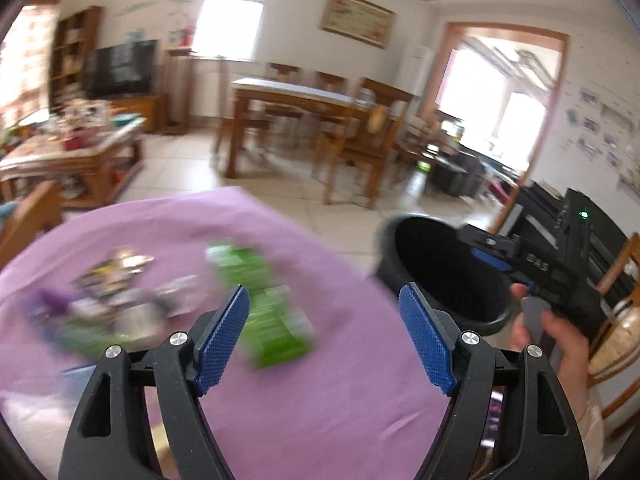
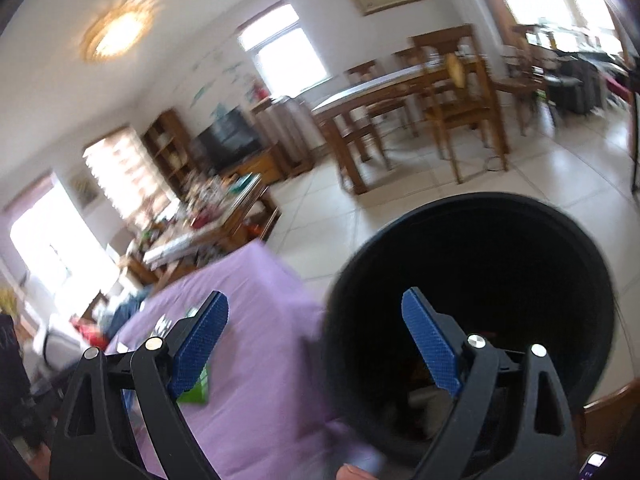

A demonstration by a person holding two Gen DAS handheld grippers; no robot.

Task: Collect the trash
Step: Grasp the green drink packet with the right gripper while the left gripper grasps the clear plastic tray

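1. The left gripper hangs over a purple cloth, its blue fingers spread apart with nothing between them.
2. A green wrapper lies on the cloth just ahead of those fingers; a blurred heap of more wrappers lies to its left.
3. A black bin stands at the cloth's right edge.
4. The right gripper points into the bin's mouth, fingers apart and empty, one over the cloth and one over the bin.

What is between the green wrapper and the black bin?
Only bare purple cloth lies between the green wrapper and the black bin. The left wrist view shows it.
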